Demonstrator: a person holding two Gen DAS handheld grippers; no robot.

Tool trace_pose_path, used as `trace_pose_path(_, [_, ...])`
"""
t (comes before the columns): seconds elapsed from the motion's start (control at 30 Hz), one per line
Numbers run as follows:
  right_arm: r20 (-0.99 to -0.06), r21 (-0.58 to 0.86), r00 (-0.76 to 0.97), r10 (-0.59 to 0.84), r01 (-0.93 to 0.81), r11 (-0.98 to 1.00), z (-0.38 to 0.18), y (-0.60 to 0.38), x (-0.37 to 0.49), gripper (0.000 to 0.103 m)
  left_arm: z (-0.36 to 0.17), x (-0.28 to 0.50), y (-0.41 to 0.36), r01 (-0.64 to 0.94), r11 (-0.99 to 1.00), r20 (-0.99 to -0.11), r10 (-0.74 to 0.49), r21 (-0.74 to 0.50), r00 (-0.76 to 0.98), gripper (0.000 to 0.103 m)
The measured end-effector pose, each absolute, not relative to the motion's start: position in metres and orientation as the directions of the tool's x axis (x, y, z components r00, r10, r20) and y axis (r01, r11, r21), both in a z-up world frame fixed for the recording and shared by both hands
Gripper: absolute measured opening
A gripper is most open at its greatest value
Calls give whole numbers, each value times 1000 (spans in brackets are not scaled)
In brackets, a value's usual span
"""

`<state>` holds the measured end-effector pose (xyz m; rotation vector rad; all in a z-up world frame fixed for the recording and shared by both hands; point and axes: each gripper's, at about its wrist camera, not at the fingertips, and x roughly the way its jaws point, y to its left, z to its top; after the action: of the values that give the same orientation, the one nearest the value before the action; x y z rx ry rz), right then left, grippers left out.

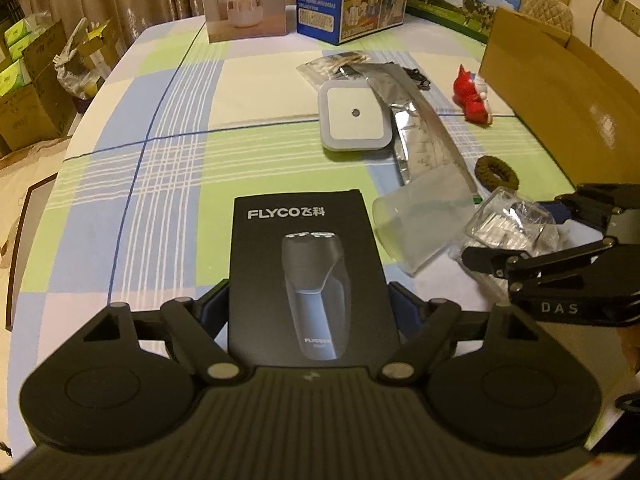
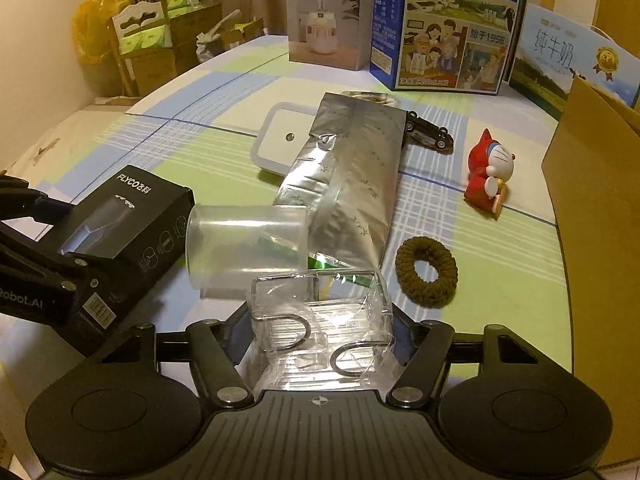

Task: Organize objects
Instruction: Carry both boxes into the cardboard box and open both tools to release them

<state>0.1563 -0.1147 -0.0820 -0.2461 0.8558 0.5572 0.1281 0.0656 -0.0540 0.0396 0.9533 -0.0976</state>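
**Both grippers loaded, clutter still on the table**

Left gripper point(image 1: 310, 304) is pinching the black shaver box point(image 1: 308, 272) by its long sides; rigid matte card, flat faces, sits square between the fingers. Right gripper point(image 2: 322, 332) is closed around a clear plastic case point(image 2: 320, 312): thin, glossy, with crinkled film and two metal rings visible inside. Whether the pads bite the case or only the loose wrap, cannot tell.

Risks, as I judge them:
- Clear case is slick and looks flimsy; squeeze could buckle it, or it slides out if only film is held.
- Translucent plastic cup point(image 2: 244, 248) lies on its side touching the case's far edge and just beside the shaver box. Round, light, so it will roll if either load brushes it.
- The two grippers are near each other; swinging the box right could clip the right one.
- Silver foil pouch point(image 2: 352, 184) overlaps the cup's end and lies over the white square nightlight point(image 2: 280, 140); dragging anything could pull the stack.

Farther out: brown knitted hair tie point(image 2: 426, 272), soft ring, right of the pouch. Red and white cat figurine point(image 2: 490, 168), hard and glossy, on its side. Small dark toy car point(image 2: 430, 134) behind the pouch. Open cardboard box point(image 2: 592, 184) on the right edge, the likely drop target. Checked tablecloth point(image 1: 160, 168), smooth fabric. At the back, humidifier carton point(image 2: 326, 20) and milk cartons point(image 2: 448, 28), upright.
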Motion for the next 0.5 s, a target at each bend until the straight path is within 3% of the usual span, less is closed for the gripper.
trace_pose_path(0.27, [-735, 10, 574, 361, -523, 852, -57, -124, 144, 63, -29, 122, 60, 130, 991, -802, -96, -23, 589, 78])
trace_pose_path(0.5, [-655, 17, 673, 344, -441, 897, 9, -164, 137, 63, 24, 127, 17, 212, 977, -753, -159, -26, 639, 78])
